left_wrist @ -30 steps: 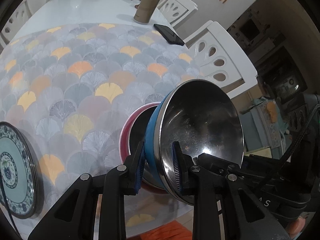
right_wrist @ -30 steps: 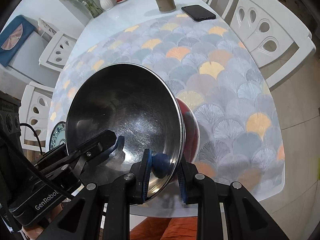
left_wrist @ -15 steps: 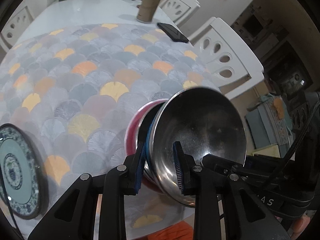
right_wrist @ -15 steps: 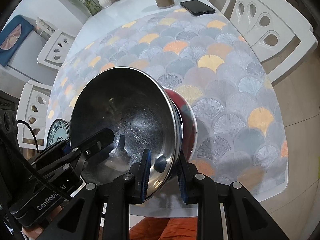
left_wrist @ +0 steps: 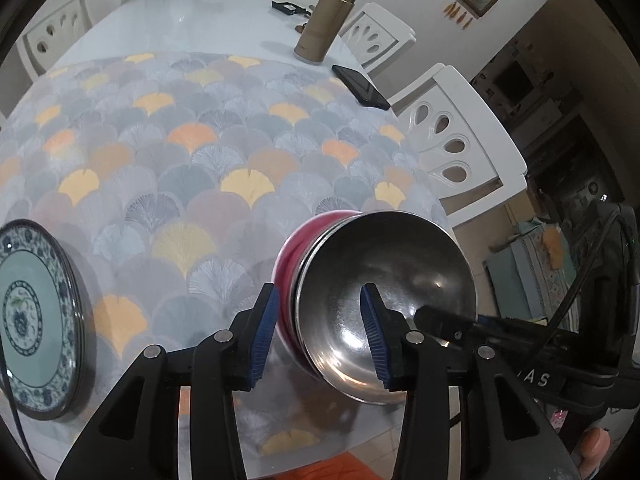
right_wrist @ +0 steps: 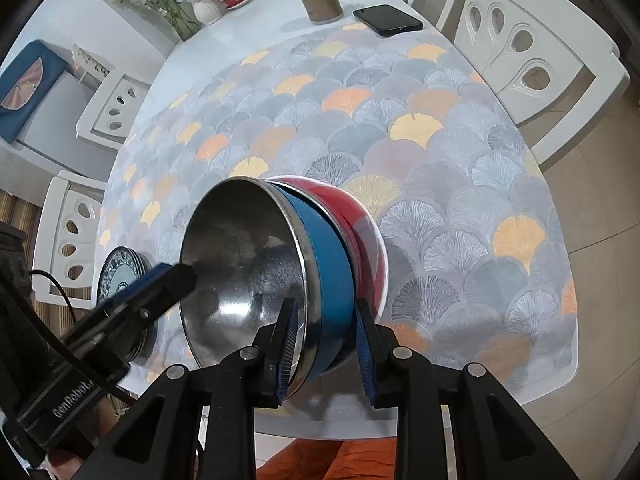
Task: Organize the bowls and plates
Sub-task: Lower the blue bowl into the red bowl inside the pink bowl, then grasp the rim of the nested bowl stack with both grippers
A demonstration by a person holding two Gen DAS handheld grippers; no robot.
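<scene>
A blue bowl with a steel inside sits nested in a red bowl near the table's front edge; it shows in the left wrist view inside the red bowl. My left gripper is open, its jaws astride the near rims of both bowls without pinching. My right gripper is open, its jaws astride the blue bowl's rim. A stack of blue-patterned plates lies at the left, also in the right wrist view.
A patterned tablecloth covers the table. A brown flask and a black phone stand at the far right. White chairs ring the table. A vase stands at the back.
The blue bowl has gone down into the red bowl. Both grippers have opened and let go of its rim.
</scene>
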